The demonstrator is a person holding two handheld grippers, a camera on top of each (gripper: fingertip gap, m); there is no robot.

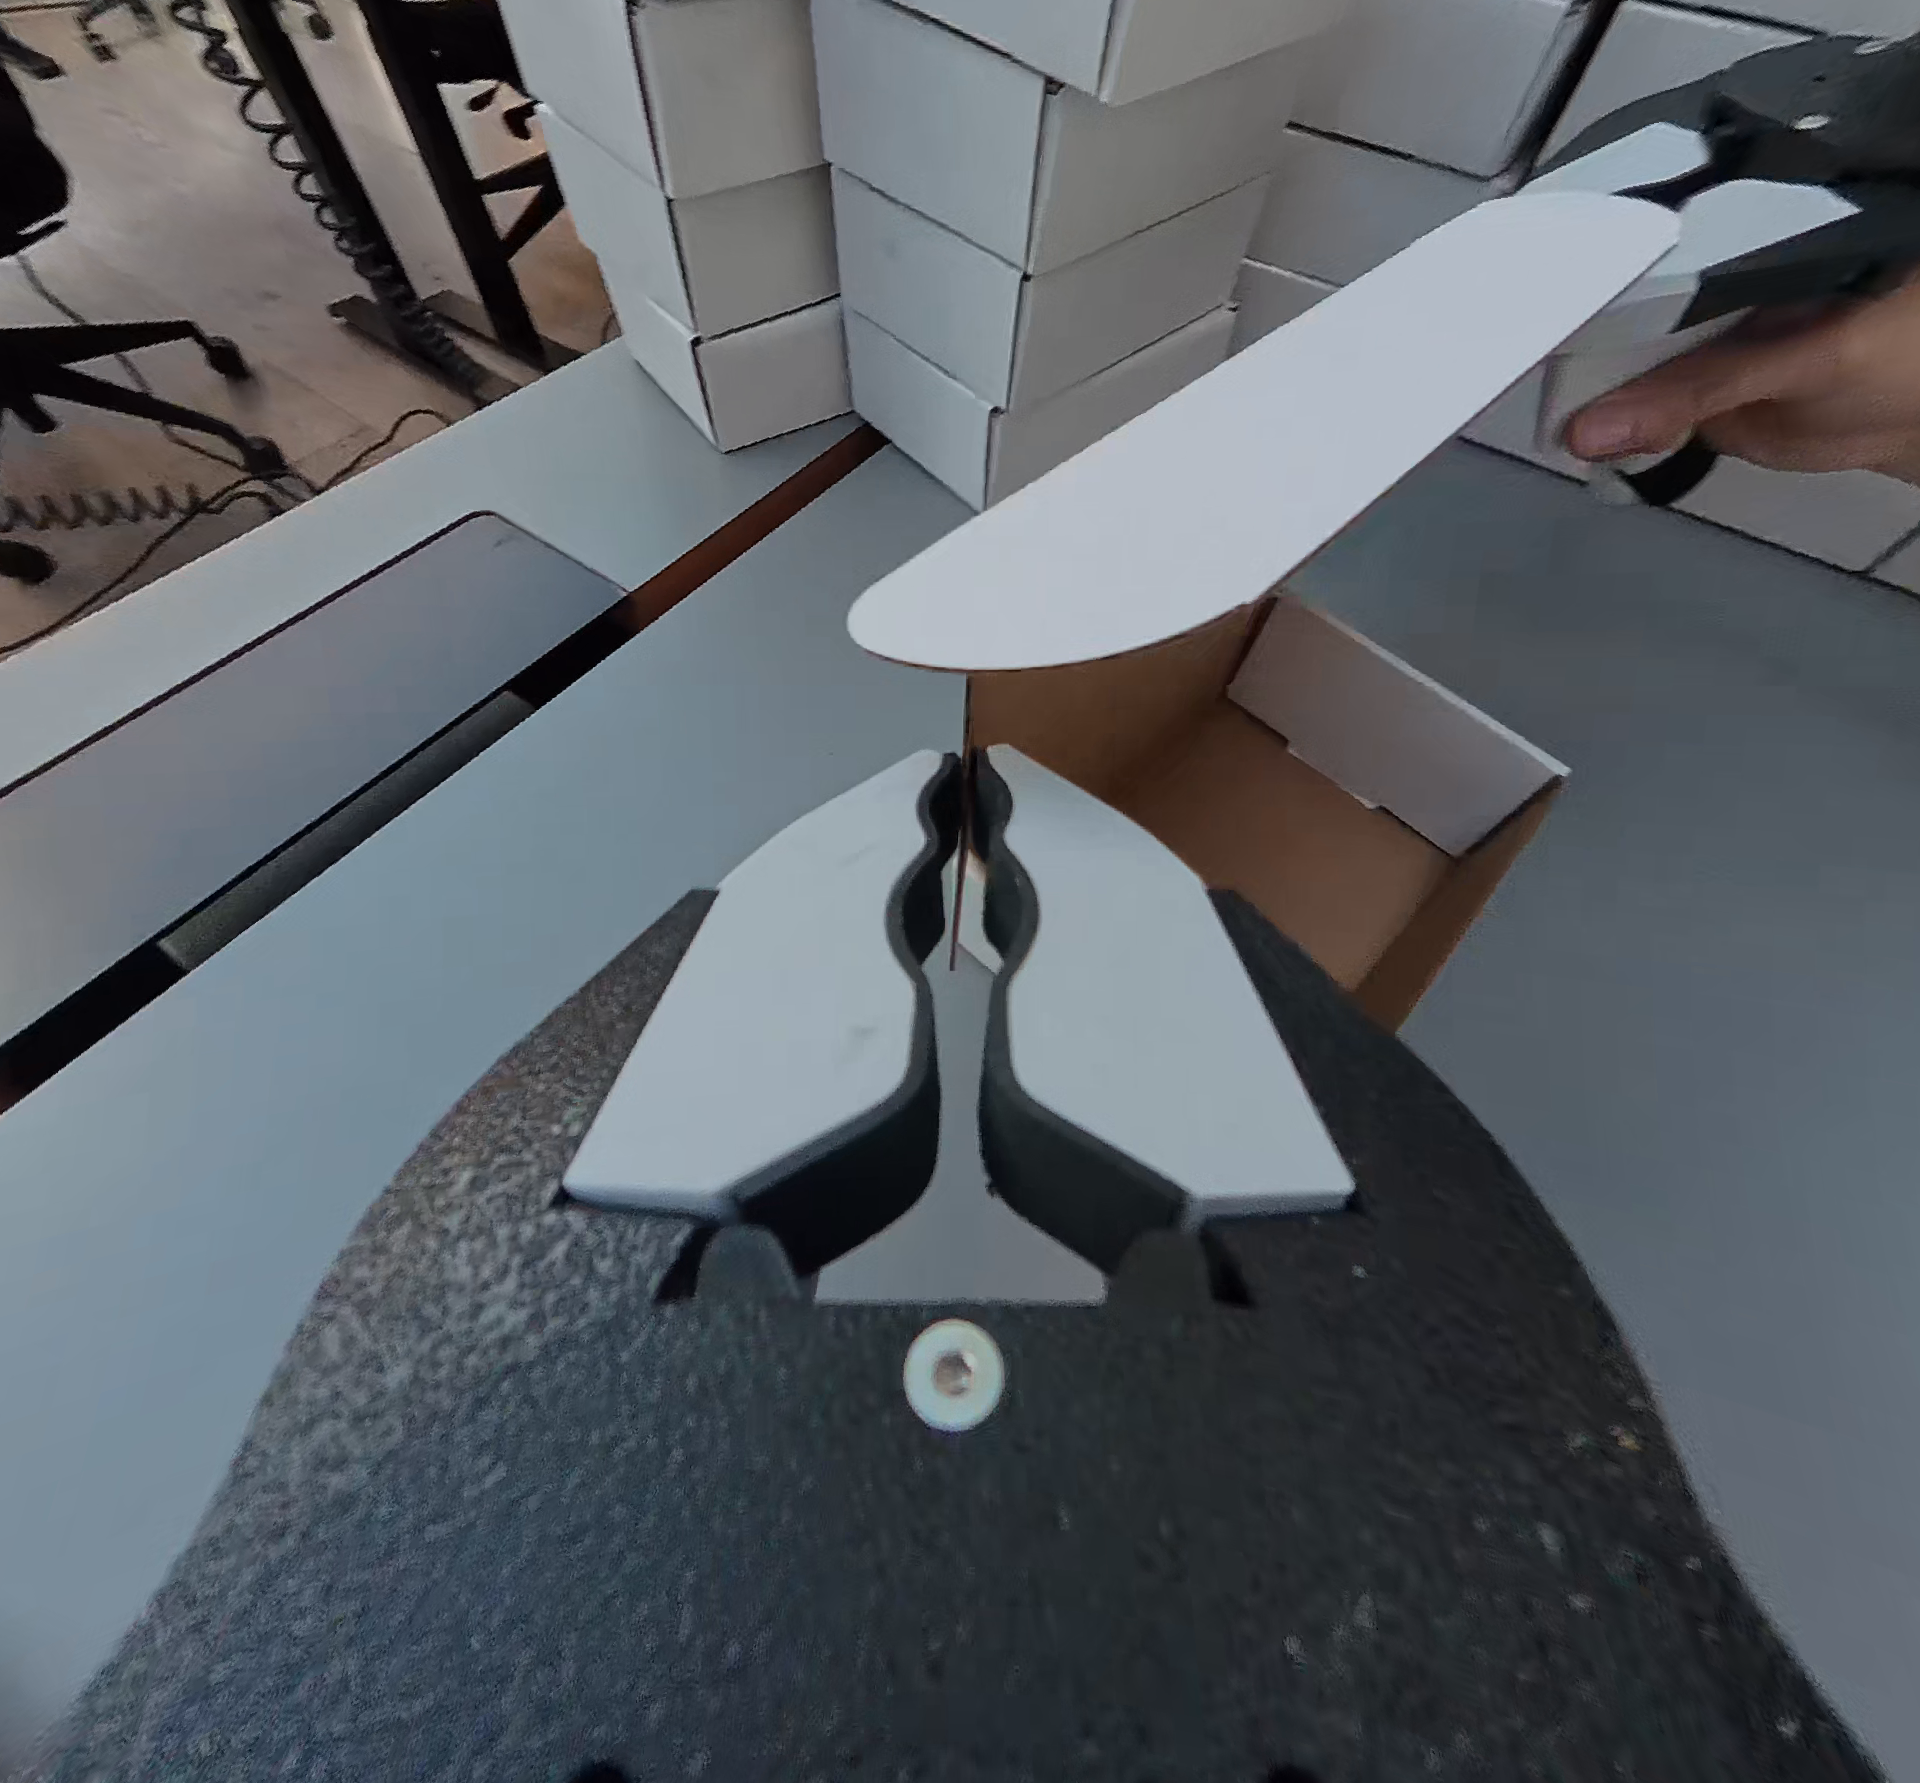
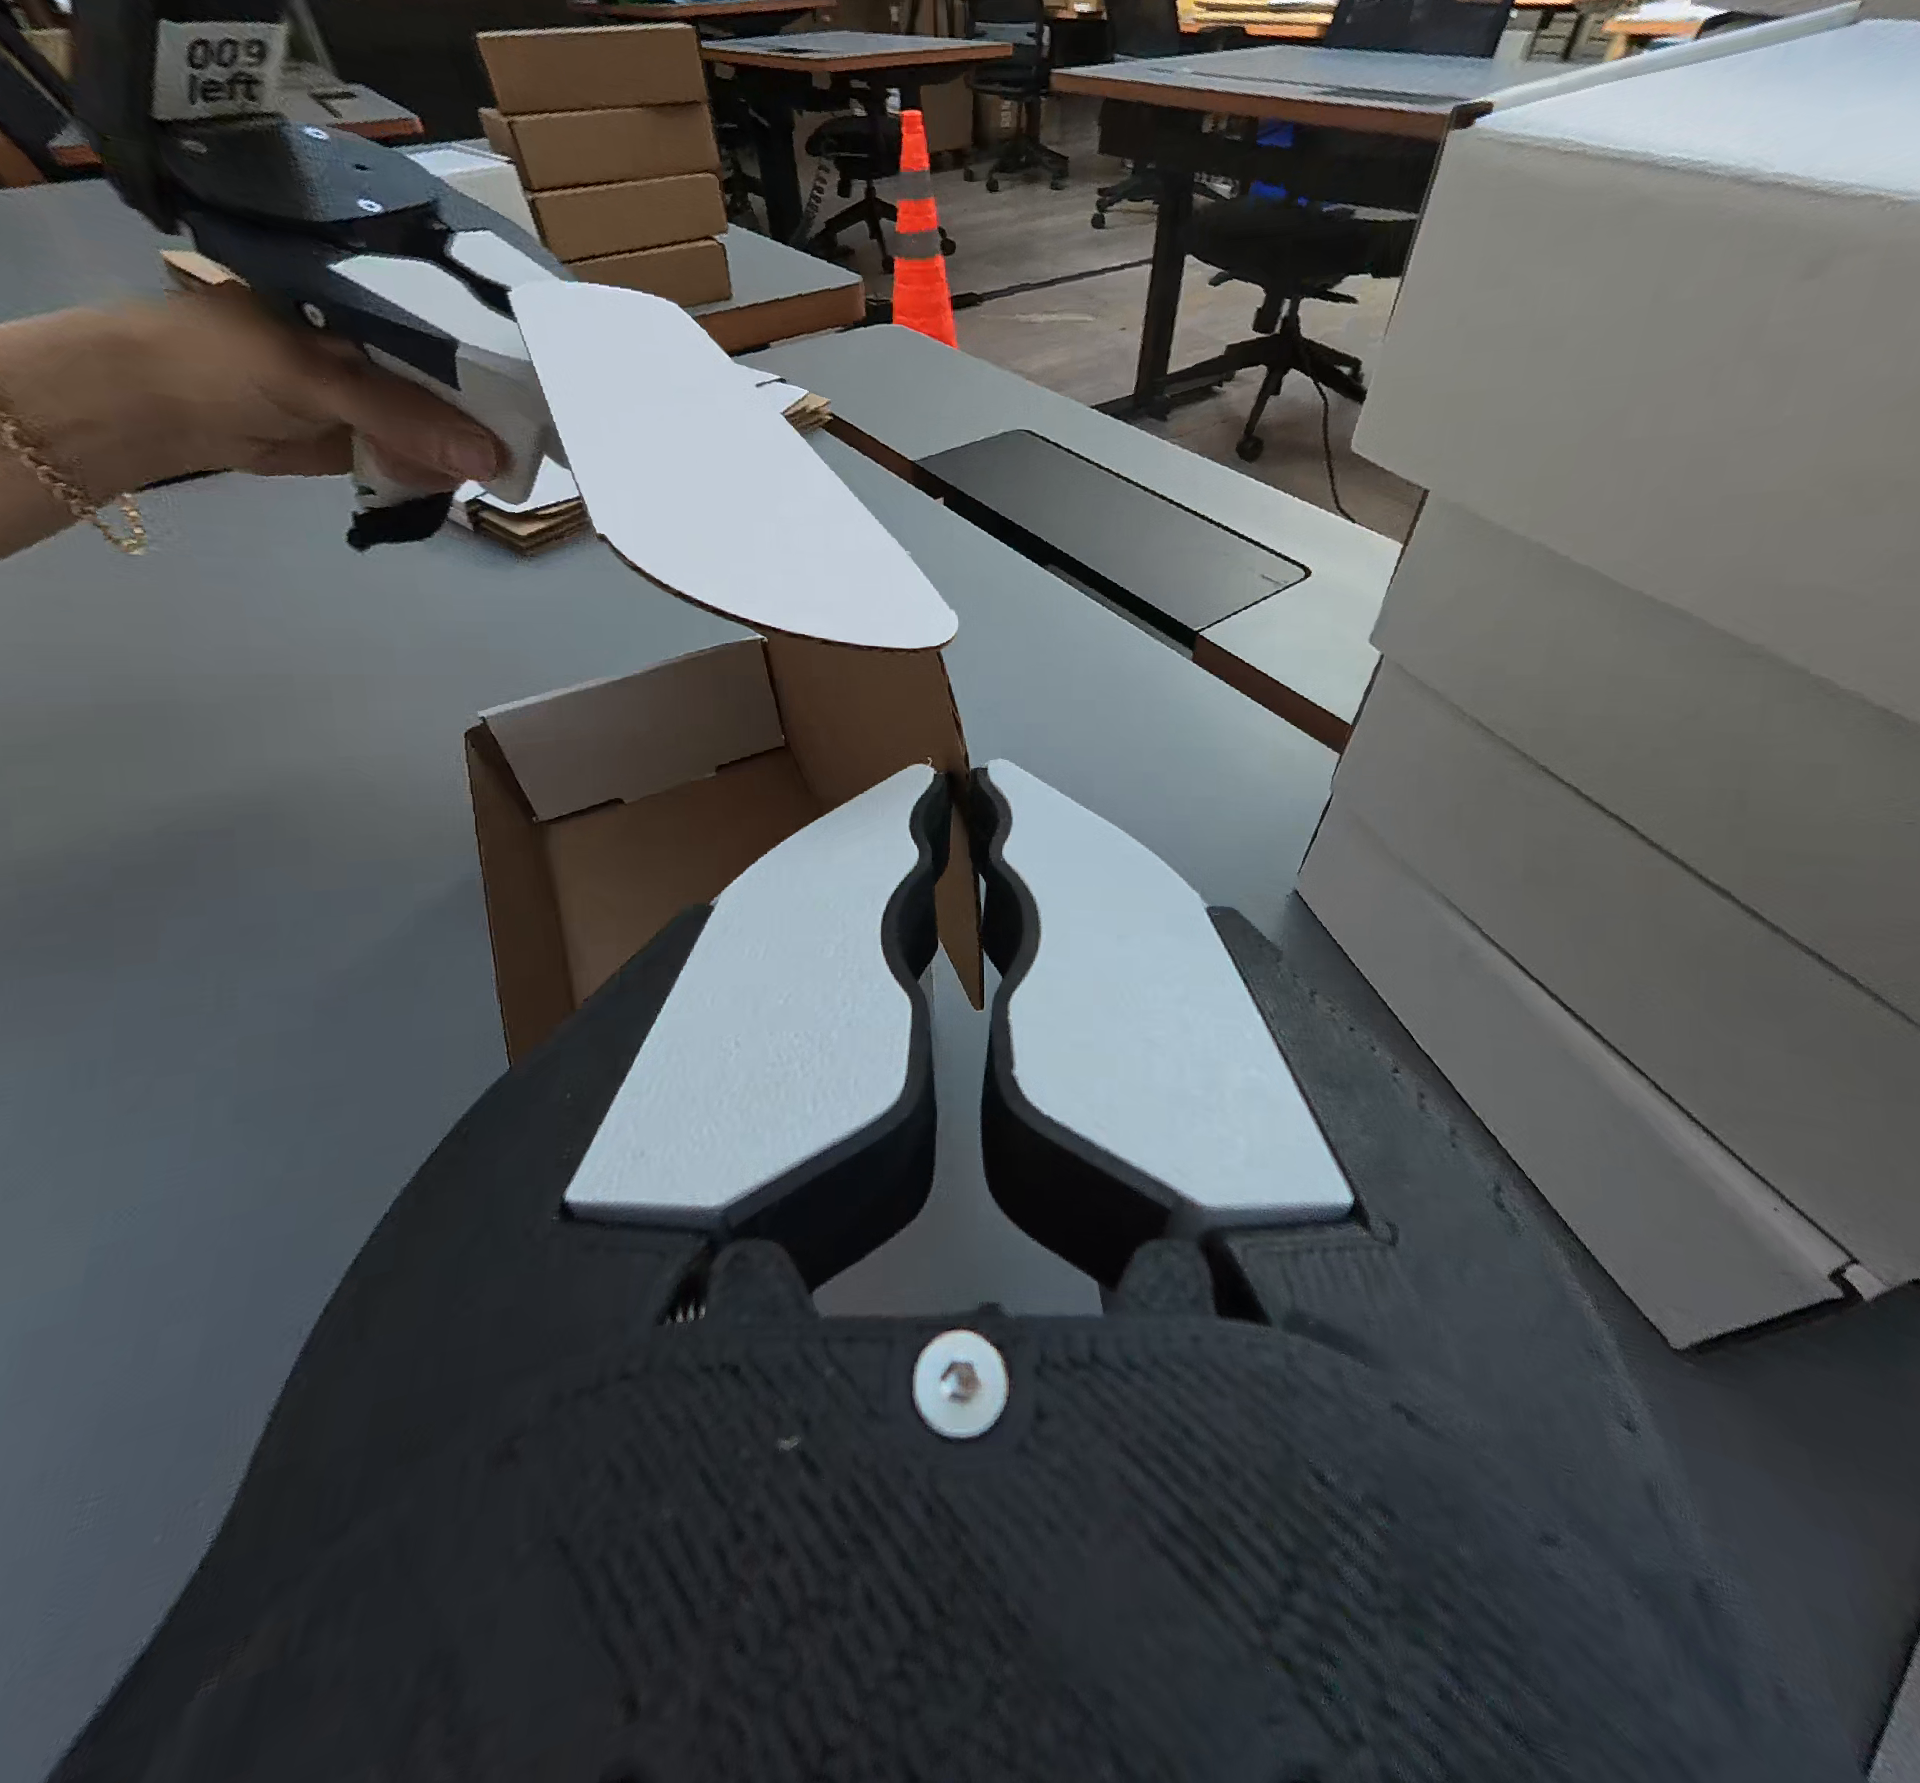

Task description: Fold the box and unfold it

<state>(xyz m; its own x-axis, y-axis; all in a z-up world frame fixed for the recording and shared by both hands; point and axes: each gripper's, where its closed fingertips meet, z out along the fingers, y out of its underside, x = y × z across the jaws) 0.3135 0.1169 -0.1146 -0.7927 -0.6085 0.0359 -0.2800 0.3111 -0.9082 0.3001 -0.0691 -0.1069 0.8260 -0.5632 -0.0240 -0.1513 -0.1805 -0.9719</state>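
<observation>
Box (image 1: 1278, 840) half-open, brown inside, white lid raised, left gripper (image 1: 964, 777) and right gripper (image 2: 966, 783) each pinching a flap.

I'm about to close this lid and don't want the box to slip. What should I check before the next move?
1. Left gripper shut on lid ear: ok.
2. Right gripper shut on the other ear: ok.
3. Lid tuck flap raised above the box: ok.
4. Box interior holds nothing: ok.
5. Box side flap folded inward: ok.
6. Box base flat on the grey table: cannot tell.
</observation>
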